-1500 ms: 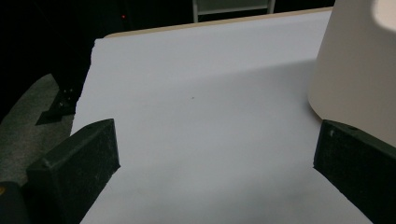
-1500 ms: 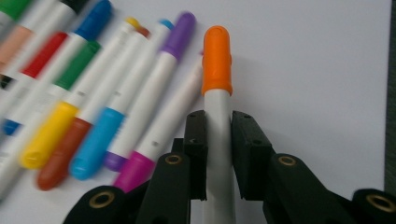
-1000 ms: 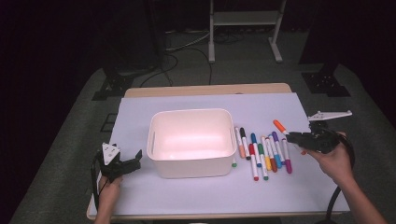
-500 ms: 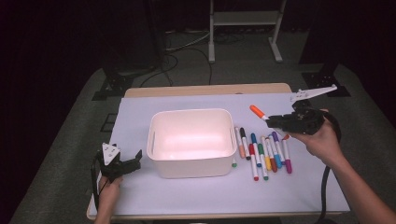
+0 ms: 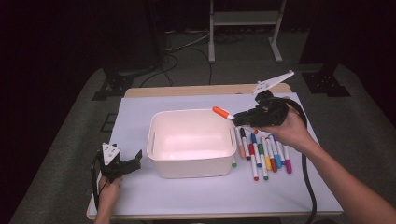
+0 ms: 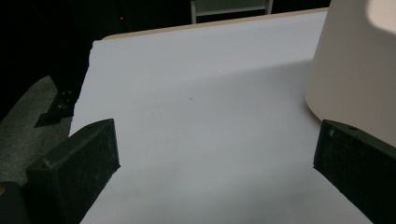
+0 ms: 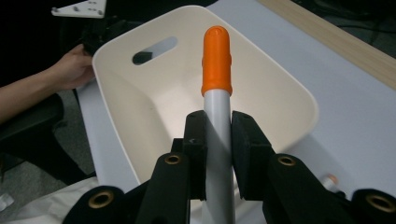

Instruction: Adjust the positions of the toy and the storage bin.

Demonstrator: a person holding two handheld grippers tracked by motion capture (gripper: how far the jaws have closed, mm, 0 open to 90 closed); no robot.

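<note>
The right gripper (image 5: 237, 117) pinches the orange-capped marker (image 7: 216, 88) by its grey barrel and carries it over the white bin's (image 5: 190, 164) near-right rim, long axis roughly level, cap pointing across the bin toward the idle, spread left gripper (image 5: 133, 160); next, centre it and release.

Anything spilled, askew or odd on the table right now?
Nothing stands out. The white bin sits upright, the markers lie in a tidy row to its right, and the right gripper holds the orange-capped marker over the bin's rim. The left gripper rests open beside the bin.
</note>
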